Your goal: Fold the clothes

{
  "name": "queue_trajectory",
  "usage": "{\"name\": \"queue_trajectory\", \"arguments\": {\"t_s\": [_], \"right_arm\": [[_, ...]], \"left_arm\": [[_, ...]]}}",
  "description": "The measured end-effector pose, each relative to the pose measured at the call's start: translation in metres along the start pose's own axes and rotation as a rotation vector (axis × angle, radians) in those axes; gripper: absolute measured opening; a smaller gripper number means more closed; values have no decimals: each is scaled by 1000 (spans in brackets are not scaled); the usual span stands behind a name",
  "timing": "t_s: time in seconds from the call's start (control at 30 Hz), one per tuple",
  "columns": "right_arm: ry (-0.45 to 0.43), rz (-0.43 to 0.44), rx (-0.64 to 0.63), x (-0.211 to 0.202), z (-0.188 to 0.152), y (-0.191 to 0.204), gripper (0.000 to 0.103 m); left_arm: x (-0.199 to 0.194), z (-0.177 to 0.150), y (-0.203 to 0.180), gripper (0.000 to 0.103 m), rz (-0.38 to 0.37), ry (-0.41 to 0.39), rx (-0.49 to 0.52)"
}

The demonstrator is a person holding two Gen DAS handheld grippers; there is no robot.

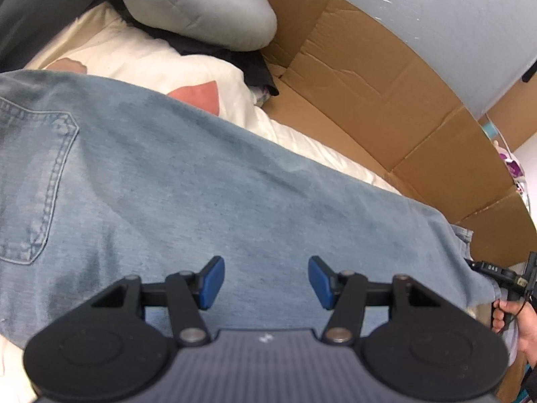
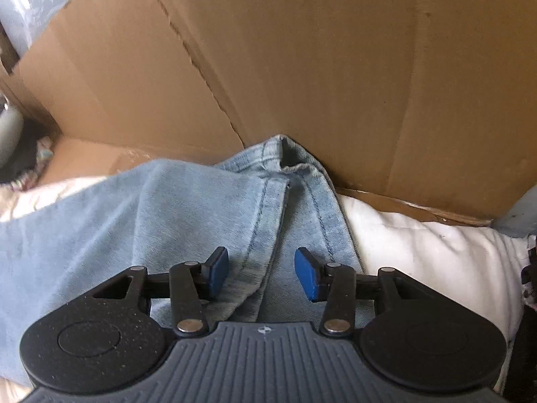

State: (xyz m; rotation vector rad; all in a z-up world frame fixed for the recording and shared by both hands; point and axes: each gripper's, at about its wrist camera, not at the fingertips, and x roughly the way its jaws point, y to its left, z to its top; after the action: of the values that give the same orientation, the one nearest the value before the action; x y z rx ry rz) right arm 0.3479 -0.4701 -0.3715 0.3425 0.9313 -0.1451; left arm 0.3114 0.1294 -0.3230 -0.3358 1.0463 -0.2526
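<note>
Pale blue denim jeans [image 1: 218, 181] lay flat across the white bed [image 1: 141, 57]. Heavy, floppy cloth; the stitched hem [image 2: 285, 164] looked the firmest grip. Left tool [image 1: 266, 282] and right tool [image 2: 261, 273] hovered half-open, holding nothing.

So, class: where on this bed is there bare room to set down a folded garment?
Free: white bedding between the jeans and the cardboard; a strip along the jeans' far edge. Crowded: the corner holding the grey cushion and dark clothes.
</note>
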Motion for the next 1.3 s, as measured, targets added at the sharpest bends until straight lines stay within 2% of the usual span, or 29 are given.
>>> {"name": "queue_trajectory", "arguments": {"t_s": [0.17,0.47,0.63,0.73,0.8,0.87,0.97,1.07,1.17,1.2,1.3], "right_arm": [[-51,-8,0,-5,3,-2,50],[-27,-15,-13,11,-2,3,50],[-31,6,-85,16,-1,11,50],[-46,17,-115,13,-4,11,43],[-62,25,-118,9,-6,7,30],[-77,53,-92,5,-7,1,30],[-91,79,-48,1,-8,-8,31],[-76,73,-18,4,-5,-13,45],[-44,65,1,11,0,-12,48],[-39,60,-14,14,0,-8,52],[-23,27,-97,21,0,10,51]], "left_arm": [[3,2,5,59,17,7,12],[13,-5,27,59,48,32,-36],[15,-7,29,59,54,35,-39],[15,-6,28,59,51,31,-50],[14,-6,28,59,47,28,-57],[12,-5,29,59,47,23,-60],[14,-5,31,59,50,27,-66],[16,-5,30,59,52,29,-64],[16,-4,29,59,50,28,-58],[16,-4,28,59,50,28,-55],[17,-4,28,59,50,29,-54]]}}
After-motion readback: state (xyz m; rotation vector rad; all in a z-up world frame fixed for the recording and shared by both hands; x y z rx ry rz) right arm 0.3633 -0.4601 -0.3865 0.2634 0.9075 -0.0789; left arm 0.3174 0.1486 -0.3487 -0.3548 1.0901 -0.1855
